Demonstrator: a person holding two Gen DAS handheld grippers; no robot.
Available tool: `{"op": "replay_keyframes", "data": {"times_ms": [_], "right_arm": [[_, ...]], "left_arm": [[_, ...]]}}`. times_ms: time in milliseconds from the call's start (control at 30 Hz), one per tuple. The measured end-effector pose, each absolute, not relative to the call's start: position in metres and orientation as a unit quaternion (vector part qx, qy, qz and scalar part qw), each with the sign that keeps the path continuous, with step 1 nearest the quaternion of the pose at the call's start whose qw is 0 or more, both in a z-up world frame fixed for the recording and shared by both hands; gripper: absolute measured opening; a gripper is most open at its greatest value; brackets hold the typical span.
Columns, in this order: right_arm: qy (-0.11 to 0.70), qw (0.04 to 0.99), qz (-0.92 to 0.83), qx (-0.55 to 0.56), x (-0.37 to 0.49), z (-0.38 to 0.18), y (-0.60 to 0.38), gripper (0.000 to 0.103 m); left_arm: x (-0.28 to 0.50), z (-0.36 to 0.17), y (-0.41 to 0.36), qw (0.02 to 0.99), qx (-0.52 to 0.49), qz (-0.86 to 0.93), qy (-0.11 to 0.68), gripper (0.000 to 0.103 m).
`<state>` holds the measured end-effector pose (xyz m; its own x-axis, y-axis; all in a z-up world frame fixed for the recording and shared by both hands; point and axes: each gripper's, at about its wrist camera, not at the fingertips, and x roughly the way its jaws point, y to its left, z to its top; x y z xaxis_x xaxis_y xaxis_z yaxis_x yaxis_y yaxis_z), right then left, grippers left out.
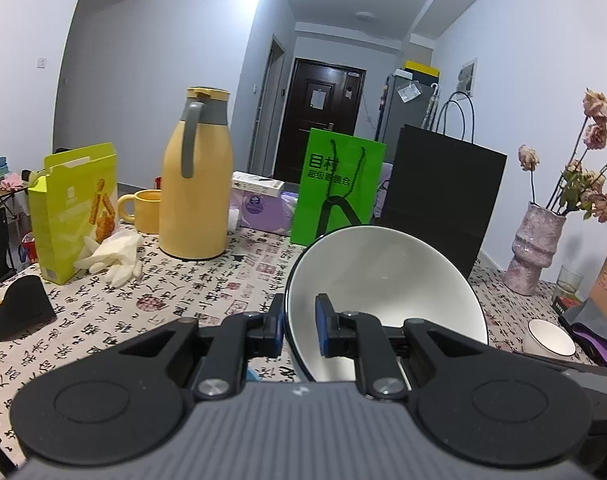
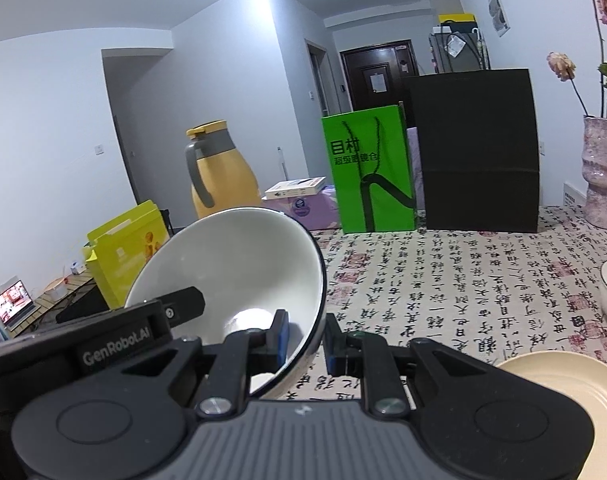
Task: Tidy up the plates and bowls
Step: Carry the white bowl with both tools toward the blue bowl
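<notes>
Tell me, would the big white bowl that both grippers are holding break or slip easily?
Probably yes to both. The white bowl looks like glazed ceramic, so likely stiff, fairly heavy and breakable if dropped. Its glossy surface suggests it is slippery, and the left gripper and right gripper pinch only its thin rim, one on each side. Held tilted above the table, it could swing.

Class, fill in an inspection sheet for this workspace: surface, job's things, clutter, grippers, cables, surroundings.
Surface: tablecloth printed with calligraphy.
Job's things: large white bowl held tilted; small bowl and cream plate on the cloth.
Clutter: yellow flask, mug, snack box, gloves, green bag, black bag, vase.
Grippers: left hand-held gripper and right hand-held gripper each clamp the large bowl's rim.
Cables: nothing seen.
Surroundings: dark door.
</notes>
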<state>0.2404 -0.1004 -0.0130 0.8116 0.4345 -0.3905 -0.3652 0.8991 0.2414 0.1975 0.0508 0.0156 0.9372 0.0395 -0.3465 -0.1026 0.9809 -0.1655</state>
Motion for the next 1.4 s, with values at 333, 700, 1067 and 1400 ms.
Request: {"op": "replay_keyframes", "data": {"times_ms": [333,700,1067,1400], "right_arm": [[0.224,0.945,0.228,0.072,0.239,-0.013,-0.08,0.017],[0.227,0.941,0.241,0.068,0.24,-0.016,-0.062,0.017],[0.239,0.936,0.249,0.064,0.246,-0.022,-0.044,0.017],[0.252,0.932,0.253,0.062,0.253,-0.03,-0.034,0.017]], "left_arm": [[0.191,0.016,0.071,0.979,-0.097,0.053,0.169,0.016],[0.187,0.013,0.089,0.978,-0.104,0.067,0.168,0.016],[0.189,0.005,0.103,0.975,-0.112,0.076,0.175,0.016],[0.193,-0.002,0.113,0.972,-0.117,0.081,0.186,0.016]]}}
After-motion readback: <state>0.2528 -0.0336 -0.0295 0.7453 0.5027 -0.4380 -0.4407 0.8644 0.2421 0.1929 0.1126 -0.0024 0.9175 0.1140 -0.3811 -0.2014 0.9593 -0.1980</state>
